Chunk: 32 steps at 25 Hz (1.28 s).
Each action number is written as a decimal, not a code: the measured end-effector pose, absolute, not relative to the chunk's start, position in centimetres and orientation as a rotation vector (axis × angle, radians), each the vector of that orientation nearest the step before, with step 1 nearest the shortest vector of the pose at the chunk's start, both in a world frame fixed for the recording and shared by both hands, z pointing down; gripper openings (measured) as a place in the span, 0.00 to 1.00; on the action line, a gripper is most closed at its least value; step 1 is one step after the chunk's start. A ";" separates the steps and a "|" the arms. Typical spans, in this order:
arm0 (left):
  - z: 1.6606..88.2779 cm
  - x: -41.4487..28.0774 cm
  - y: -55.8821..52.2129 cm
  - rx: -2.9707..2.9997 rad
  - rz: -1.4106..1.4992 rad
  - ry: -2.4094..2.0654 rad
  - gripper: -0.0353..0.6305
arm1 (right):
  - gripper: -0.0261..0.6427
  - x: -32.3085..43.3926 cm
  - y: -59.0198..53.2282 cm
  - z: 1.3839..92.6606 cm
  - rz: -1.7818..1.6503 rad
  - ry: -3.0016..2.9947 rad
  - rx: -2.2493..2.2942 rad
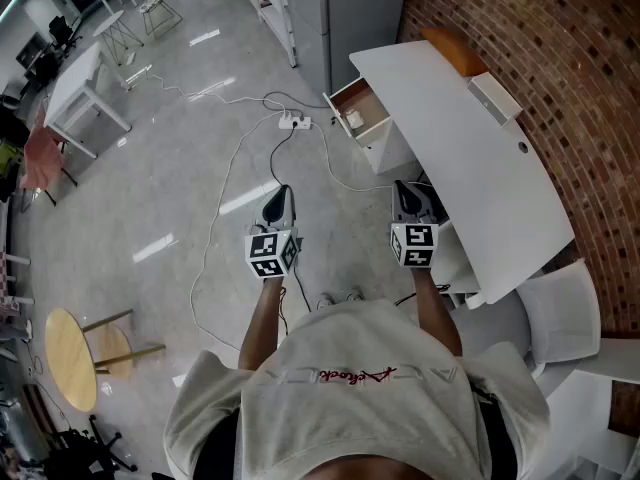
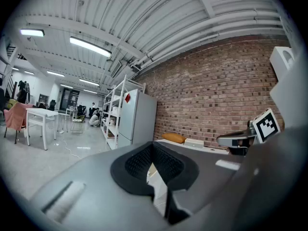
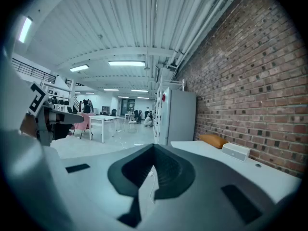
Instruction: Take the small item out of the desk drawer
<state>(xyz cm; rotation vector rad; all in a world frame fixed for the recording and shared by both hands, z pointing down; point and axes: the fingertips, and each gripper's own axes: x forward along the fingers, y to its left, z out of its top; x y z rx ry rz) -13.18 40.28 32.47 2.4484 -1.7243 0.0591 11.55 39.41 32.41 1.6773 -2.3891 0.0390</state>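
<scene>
A small white item (image 1: 352, 120) lies in the open drawer (image 1: 372, 110) at the bench's (image 1: 470, 158) far end. The left gripper (image 1: 281, 196) and right gripper (image 1: 407, 190) hang beside the bench's near end, fingers clenched on nothing.

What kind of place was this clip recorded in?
Probably an open-plan office or lab: a bare brick wall, a white desk with its drawer pulled open, more white tables on a glossy floor, and strip lights under a ribbed ceiling.
</scene>
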 end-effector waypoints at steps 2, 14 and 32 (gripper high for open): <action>32.5 -12.8 40.3 2.442 0.056 -1.727 0.07 | 0.06 11.9 39.4 32.5 0.040 -2.390 1.670; 32.0 -11.8 39.9 2.443 0.049 -1.727 0.07 | 0.06 12.4 38.9 32.3 0.044 -2.418 1.674; 32.2 -8.0 39.0 2.437 0.073 -1.771 0.07 | 0.06 15.4 38.0 33.4 0.052 -2.454 1.594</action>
